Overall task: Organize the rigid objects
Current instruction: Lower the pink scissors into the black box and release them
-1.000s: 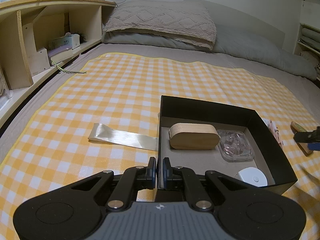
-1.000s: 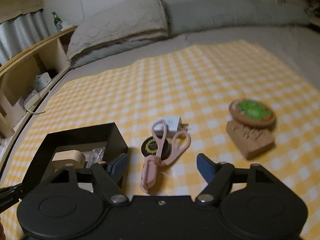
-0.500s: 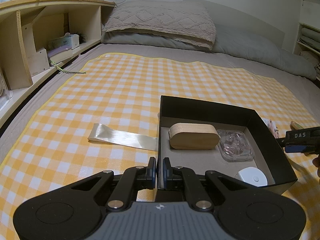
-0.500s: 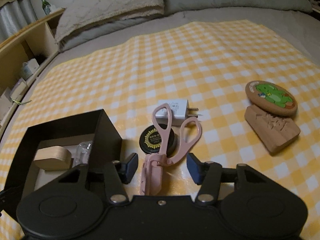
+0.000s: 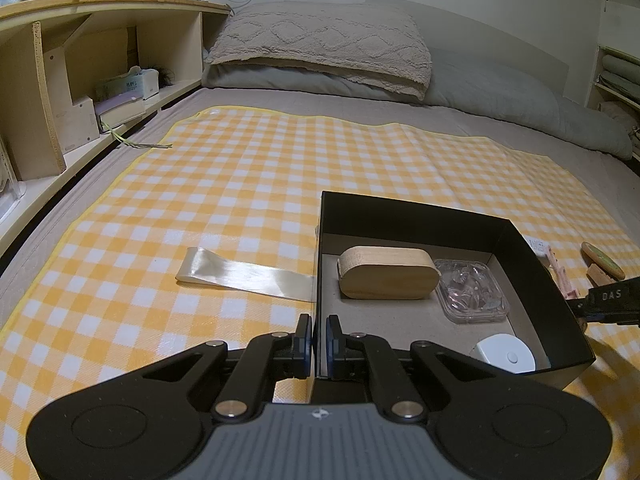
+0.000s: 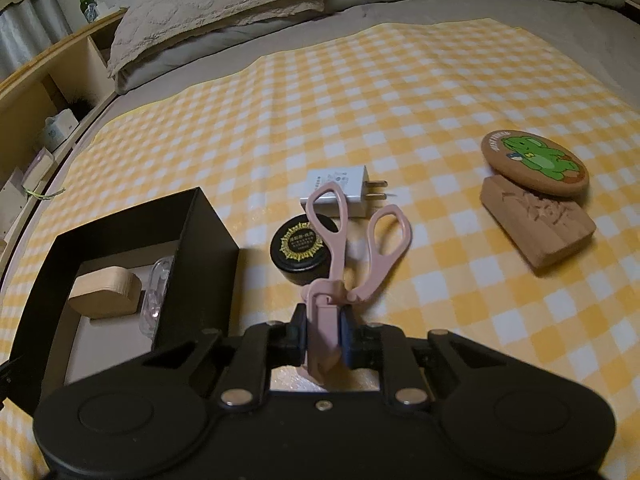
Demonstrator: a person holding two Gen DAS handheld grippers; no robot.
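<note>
My left gripper (image 5: 316,340) is shut on the near-left wall of the black box (image 5: 416,208), which holds a wooden oval case (image 5: 386,278), a clear plastic case (image 5: 472,292) and a white round thing (image 5: 506,358). My right gripper (image 6: 324,336) is shut on the sheathed blades of the pink scissors (image 6: 344,252), whose handles lie over a black round tin (image 6: 302,248) and a white charger (image 6: 340,188). The box shows in the right wrist view (image 6: 200,248) to the left of the scissors. The right gripper also shows in the left wrist view (image 5: 608,300) beside the box.
A round cork coaster with a green figure (image 6: 534,160) leans on a carved wooden block (image 6: 538,224) at the right. A shiny strip of tape (image 5: 248,274) lies on the yellow checked cloth (image 5: 240,184) left of the box. Wooden shelves (image 5: 80,80) and pillows (image 5: 320,48) stand behind.
My right gripper moved forward and down onto the pink scissors and closed on their blades. My left gripper has stayed shut on the box wall.
</note>
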